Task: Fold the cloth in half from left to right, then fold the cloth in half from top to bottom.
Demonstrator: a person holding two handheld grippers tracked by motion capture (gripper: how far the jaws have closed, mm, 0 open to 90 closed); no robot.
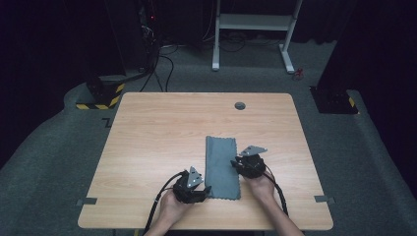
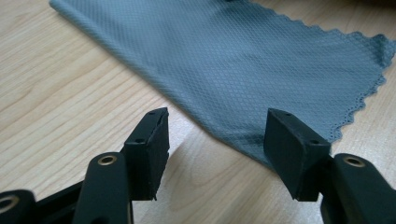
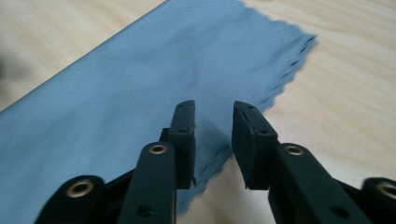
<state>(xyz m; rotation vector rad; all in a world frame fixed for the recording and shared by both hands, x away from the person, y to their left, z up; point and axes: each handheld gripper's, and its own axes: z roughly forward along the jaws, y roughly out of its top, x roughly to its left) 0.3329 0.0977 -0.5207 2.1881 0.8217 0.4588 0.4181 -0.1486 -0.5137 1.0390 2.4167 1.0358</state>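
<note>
A: Where is the grey cloth lying?
B: Flat on the table, between both tongs.
A: The left tongs?
B: Gaping wide, empty, at the cloth's near corner.
A: And the right tongs?
B: Narrowly parted, empty, hovering over the cloth's scalloped edge; bare wood is stretching beyond.

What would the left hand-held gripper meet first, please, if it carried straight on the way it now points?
Most likely the grey cloth: the left hand-held gripper has its jaws open at the cloth's near corner, lying flat on the wooden table. Height above it is unclear.
</note>
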